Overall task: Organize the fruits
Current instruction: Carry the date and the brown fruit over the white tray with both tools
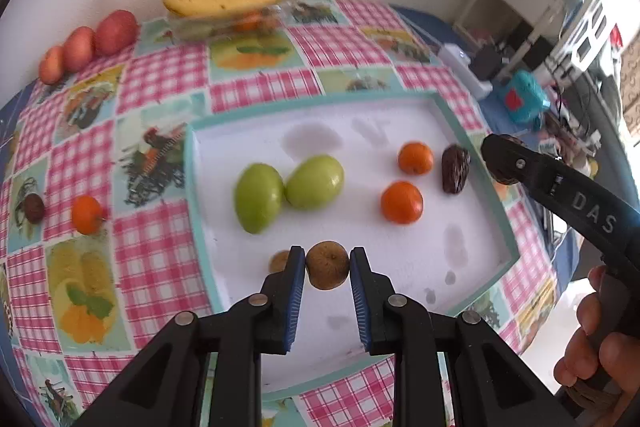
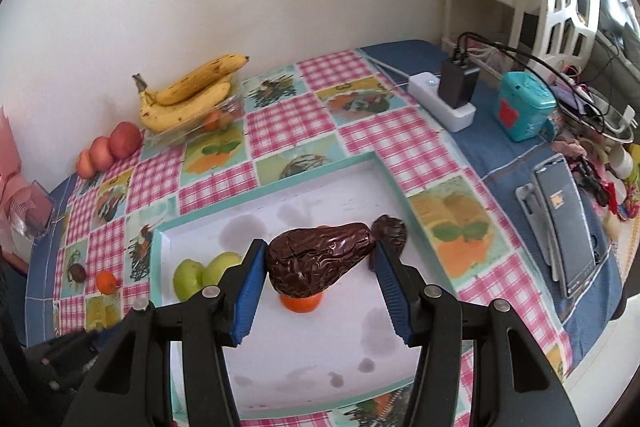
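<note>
We grip a brown fruit (image 1: pixel 326 265) in the left tongs (image 1: pixel 326 267) and a date (image 2: pixel 316 261) in the right tongs (image 2: pixel 320 263) over the tray (image 1: pixel 192 187), already sorted in pairs, while an orange (image 1: pixel 86 214) waits on the desk (image 1: pixel 160 247).

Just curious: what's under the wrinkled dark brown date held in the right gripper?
Below the wrinkled dark brown date in the right gripper, part of a small orange citrus fruit shows on the white tray. The rest is covered.

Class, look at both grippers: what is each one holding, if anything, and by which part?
The left gripper holds a small round brown fruit across its sides. The right gripper holds a dark wrinkled date lengthwise, fingers at its two ends.
</note>
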The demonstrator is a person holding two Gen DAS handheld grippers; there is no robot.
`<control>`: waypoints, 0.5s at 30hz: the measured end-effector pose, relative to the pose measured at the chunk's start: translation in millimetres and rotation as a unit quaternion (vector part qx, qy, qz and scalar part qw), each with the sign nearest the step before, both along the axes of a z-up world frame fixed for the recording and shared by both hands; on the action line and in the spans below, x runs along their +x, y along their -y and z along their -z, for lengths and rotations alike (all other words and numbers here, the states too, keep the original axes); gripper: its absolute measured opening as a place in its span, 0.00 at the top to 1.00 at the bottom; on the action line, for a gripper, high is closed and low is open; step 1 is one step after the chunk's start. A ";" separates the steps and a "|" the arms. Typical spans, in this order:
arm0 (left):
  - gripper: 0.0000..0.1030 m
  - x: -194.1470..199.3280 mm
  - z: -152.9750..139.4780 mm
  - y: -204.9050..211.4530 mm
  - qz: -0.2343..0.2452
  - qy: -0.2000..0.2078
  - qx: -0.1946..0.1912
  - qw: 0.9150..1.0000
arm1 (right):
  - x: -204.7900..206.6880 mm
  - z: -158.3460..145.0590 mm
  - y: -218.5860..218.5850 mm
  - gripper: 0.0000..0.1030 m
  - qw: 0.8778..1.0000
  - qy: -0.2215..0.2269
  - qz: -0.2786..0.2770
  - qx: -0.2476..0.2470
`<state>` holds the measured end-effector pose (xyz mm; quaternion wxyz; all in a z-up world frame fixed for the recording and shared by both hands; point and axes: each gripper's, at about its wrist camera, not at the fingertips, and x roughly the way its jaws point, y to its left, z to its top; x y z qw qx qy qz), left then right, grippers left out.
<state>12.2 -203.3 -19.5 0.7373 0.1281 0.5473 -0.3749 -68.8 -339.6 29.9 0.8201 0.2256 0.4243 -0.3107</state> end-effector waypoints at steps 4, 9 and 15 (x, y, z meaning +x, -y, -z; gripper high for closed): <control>0.76 -4.7 14.0 8.1 0.009 -0.012 0.022 1.000 | 2.4 19.3 7.7 0.45 0.999 -0.037 0.001 0.018; 0.76 -8.9 24.9 12.9 0.018 -0.024 0.037 0.999 | 9.5 48.4 11.8 0.45 0.996 -0.070 -0.010 0.055; 0.76 -11.9 34.0 19.5 0.024 -0.030 0.053 0.998 | 6.6 67.6 18.6 0.45 0.992 -0.097 0.003 0.076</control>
